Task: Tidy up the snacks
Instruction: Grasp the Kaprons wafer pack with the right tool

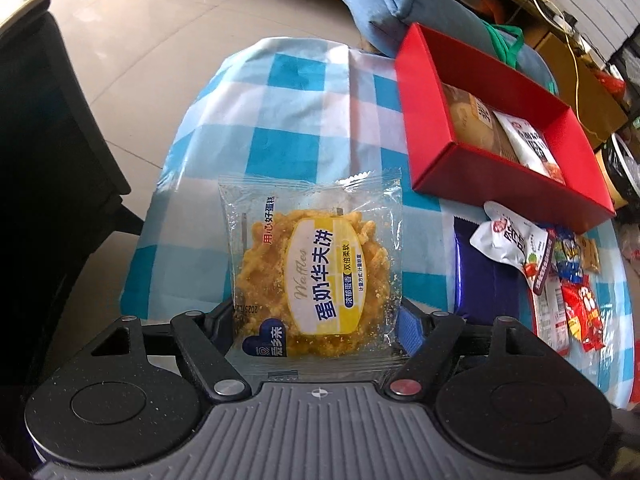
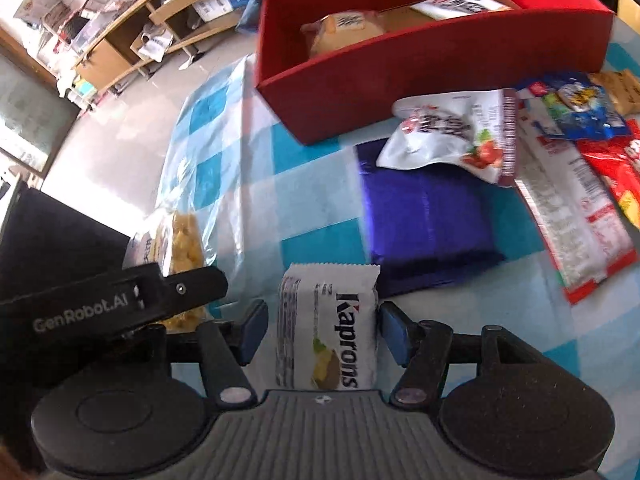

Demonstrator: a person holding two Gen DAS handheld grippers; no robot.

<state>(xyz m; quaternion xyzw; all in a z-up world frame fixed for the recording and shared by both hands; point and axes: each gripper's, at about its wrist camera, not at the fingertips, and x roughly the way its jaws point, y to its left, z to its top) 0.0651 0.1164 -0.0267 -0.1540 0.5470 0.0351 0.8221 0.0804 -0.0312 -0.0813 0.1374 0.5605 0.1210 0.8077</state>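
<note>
My left gripper is shut on a clear waffle packet with a yellow label, held above the checked tablecloth. The same packet and the left gripper's black body show at the left of the right wrist view. My right gripper is shut on a white Kaprons packet, held upright between the blue pads. The red box stands at the far right of the table and holds several snack packs; in the right wrist view the box is straight ahead.
A purple foil pack, a white pouch, and red and blue packets lie on the cloth right of the grippers. A blue cushion lies beyond the box. Wooden shelves stand at the back; tiled floor is on the left.
</note>
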